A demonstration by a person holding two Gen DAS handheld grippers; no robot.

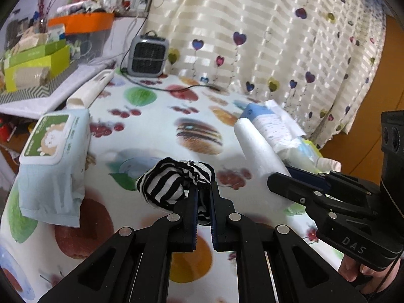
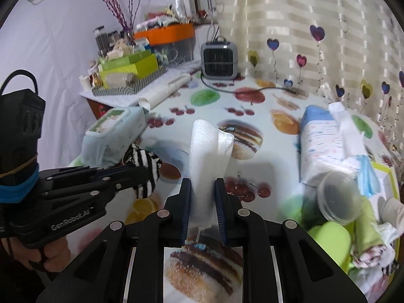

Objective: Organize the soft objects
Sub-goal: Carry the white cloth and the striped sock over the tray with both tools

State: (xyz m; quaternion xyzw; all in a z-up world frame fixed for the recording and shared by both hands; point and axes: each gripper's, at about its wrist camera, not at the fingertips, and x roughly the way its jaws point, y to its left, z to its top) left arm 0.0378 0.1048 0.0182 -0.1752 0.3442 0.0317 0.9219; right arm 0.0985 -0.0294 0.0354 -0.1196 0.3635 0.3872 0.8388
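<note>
Left wrist: left hand-held gripper pinches striped cloth bundle just above the fruit-print desk, wipes pack to its left. Right wrist: right hand-held gripper clamps white foam sheet, upright over desk.

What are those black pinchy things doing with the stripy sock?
A person is tidying soft things on a table with a fruit-print cloth, holding one tool in each hand. The left tool is shut on a black-and-white striped cloth bundle. The right tool is shut on a white foam sheet, holding it up above the table. A pack of wet wipes lies to the left, and more soft packs sit piled on the right.
</note>
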